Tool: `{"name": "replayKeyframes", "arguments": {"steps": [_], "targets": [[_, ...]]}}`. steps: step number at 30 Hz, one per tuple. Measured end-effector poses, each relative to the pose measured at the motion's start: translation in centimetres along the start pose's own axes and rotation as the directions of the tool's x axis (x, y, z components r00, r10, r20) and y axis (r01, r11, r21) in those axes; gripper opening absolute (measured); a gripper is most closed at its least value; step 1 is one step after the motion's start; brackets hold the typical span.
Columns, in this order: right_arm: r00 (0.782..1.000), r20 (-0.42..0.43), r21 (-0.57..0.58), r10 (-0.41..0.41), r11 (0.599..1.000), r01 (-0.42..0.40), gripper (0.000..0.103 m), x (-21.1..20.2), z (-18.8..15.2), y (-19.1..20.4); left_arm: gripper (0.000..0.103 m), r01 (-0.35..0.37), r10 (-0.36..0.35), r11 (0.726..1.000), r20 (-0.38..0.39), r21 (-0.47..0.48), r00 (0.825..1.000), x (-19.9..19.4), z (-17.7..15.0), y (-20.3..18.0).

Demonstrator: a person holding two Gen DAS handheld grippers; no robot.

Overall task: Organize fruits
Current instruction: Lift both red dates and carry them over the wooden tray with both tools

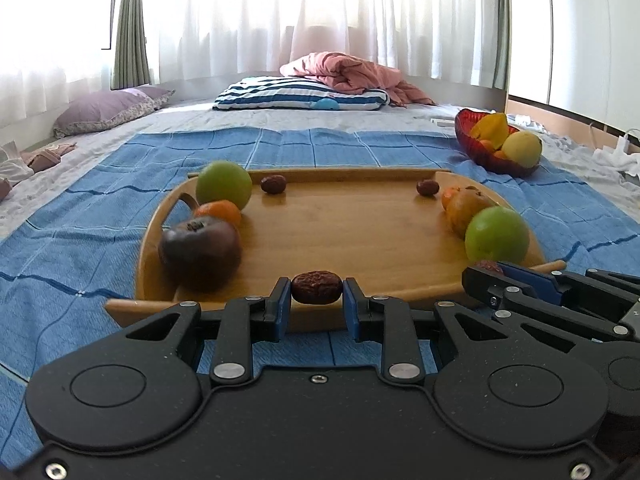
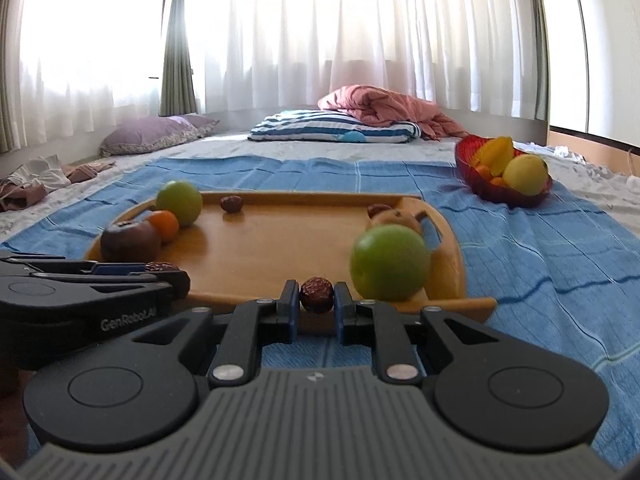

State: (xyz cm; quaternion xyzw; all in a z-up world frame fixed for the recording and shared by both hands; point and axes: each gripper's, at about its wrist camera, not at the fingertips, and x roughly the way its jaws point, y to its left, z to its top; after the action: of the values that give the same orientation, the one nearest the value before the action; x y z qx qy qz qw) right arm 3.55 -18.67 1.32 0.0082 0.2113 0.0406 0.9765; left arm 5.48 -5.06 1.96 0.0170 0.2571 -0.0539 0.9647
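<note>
A home bedroom: a wide bed [image 1: 280,120] carries a striped pillow [image 1: 300,96], a purple pillow [image 1: 108,108] and a crumpled pink quilt [image 1: 352,72]. Sheer white curtains [image 1: 320,12] cover bright windows behind it. A blue cloth [image 1: 80,240] is spread over the bed.

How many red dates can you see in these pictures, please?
4: one date between the left gripper fingers, one date between the right gripper fingers, and two on the wooden tray, far-left date and far-right date. Others may be hidden.
</note>
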Motion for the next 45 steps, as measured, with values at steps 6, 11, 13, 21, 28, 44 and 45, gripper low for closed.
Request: {"name": "replayKeyframes", "arguments": {"steps": [6, 11, 13, 21, 28, 44, 45], "targets": [[1.000, 0.006, -0.004, 0.016, 1.000, -0.016, 0.022, 0.9, 0.9, 0.8, 0.026, 0.006, -0.006, 1.000, -0.008, -0.017, 1.000, 0.5, 0.9, 0.6], [1.000, 0.010, -0.014, 0.025, 1.000, -0.025, 0.022, 1.5, 1.6, 1.1, 0.026, 0.000, 0.000, 1.000, -0.010, -0.027, 1.000, 1.0, 1.7, 1.2], [1.000, 0.013, -0.020, 0.027, 0.999, -0.027, 0.022, 1.7, 1.8, 1.3, 0.026, -0.002, 0.001, 0.999, -0.010, -0.035, 1.000, 1.3, 2.0, 1.5], [0.999, -0.002, 0.016, 0.036, 0.999, -0.036, 0.022, 3.2, 3.4, 0.7, 0.026, 0.005, -0.007, 0.998, -0.033, -0.060, 0.999, 3.2, 3.5, 2.4], [0.996, -0.067, 0.051, 0.053, 0.997, -0.050, 0.022, 5.3, 5.6, -0.3, 0.026, 0.034, -0.039, 0.998, -0.075, -0.062, 0.996, 5.3, 6.0, 2.8], [0.921, -0.368, 0.221, 0.129, 0.974, -0.048, 0.022, 13.5, 10.2, -4.4, 0.026, 0.060, -0.086, 0.992, -0.248, -0.111, 0.965, 11.8, 9.8, 3.7], [0.917, -0.377, 0.227, 0.130, 0.973, -0.045, 0.022, 13.8, 10.3, -4.5, 0.026, 0.060, -0.086, 0.992, -0.254, -0.110, 0.963, 12.1, 9.8, 3.6]]}}
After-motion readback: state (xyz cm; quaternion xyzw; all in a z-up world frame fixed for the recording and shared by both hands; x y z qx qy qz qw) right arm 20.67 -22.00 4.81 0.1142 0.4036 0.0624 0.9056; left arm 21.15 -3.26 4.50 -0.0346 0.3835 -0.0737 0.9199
